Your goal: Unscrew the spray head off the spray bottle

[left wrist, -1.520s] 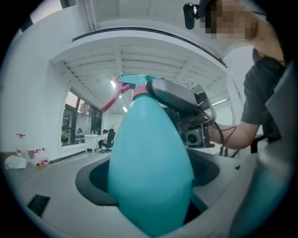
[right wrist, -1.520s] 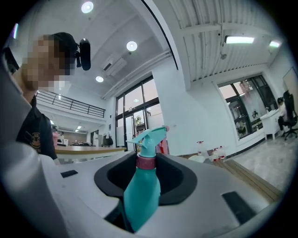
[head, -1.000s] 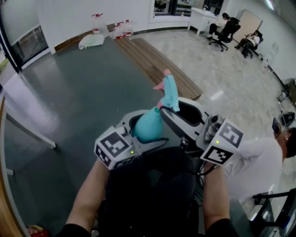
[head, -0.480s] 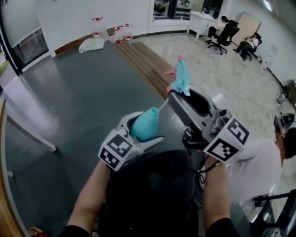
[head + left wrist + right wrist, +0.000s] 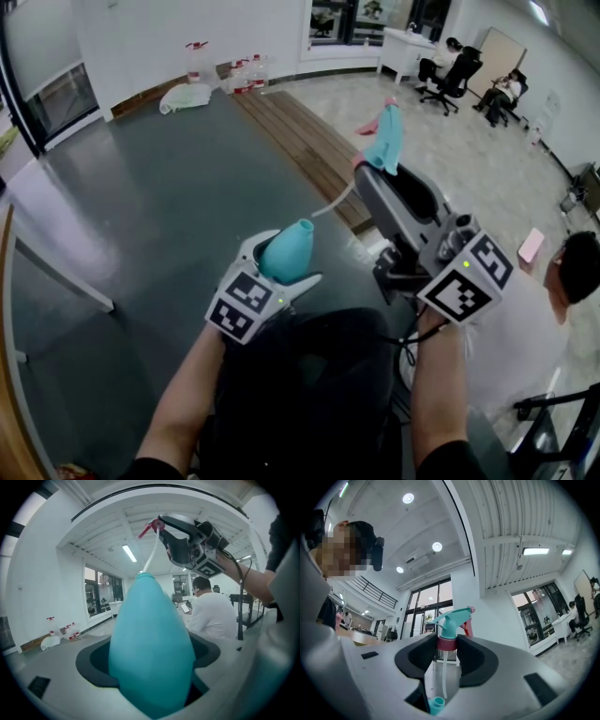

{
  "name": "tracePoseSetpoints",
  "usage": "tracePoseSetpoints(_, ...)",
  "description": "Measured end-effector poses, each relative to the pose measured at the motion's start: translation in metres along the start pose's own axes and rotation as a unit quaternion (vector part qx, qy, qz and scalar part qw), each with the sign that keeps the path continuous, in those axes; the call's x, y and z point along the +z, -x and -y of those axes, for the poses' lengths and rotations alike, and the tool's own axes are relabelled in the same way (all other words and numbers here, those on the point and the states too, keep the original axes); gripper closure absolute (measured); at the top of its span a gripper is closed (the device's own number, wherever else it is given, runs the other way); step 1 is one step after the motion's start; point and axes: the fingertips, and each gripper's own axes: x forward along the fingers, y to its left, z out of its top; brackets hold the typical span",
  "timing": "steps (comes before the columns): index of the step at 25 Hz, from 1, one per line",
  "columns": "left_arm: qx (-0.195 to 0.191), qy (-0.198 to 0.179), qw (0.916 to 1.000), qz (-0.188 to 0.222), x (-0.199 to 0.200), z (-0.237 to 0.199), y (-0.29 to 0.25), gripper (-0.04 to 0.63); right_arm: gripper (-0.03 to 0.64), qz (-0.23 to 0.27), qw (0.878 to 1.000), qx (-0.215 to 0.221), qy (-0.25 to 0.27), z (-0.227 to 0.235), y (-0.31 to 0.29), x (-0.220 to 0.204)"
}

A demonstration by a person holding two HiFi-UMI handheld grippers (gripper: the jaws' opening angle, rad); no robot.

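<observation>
- Rising and swinging away from the person, the right gripper [image 5: 367,171] now holds the spray head [image 5: 384,133] well above the bottle. A second ago the head sat just over the bottle's neck. The left gripper [image 5: 286,264] has sunk a little and drawn nearer the person.
- I judge the unscrewing itself done: the thread is free, and what remains is drawing the tube clear.
- Teal spray bottle [image 5: 152,648]: it is clamped between the left jaws, held in the air over the person's lap with its neck up. Its walls are opaque, so whether liquid is inside cannot be told.
- Spray head: the right jaws stand partway closed on its pink collar [image 5: 446,644], nozzle uppermost.
- Dip tube [image 5: 330,202]: it hangs from the head toward the open mouth [image 5: 436,704]. Whether its tip is still inside, I cannot tell.
</observation>
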Motion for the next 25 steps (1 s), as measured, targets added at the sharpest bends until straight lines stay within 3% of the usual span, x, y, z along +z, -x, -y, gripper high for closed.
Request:
tracePoseSetpoints(5,0.041,0.016,0.9990,0.003,-0.003,-0.020,0.006,0.158,0.482,-0.010,0.999,-0.020,0.025,0.004,0.002,-0.006)
tracePoseSetpoints(11,0.070,0.017,0.9968,0.035,0.024,-0.033,0.017,0.158,0.482,-0.035,0.997,-0.062,0.042,0.021,0.013,-0.030)
tracePoseSetpoints(25,0.071,0.016,0.9947,0.073,0.050,-0.026,0.023,0.158,0.482,-0.064,0.988,-0.134,0.038,0.038,0.043,-0.089)
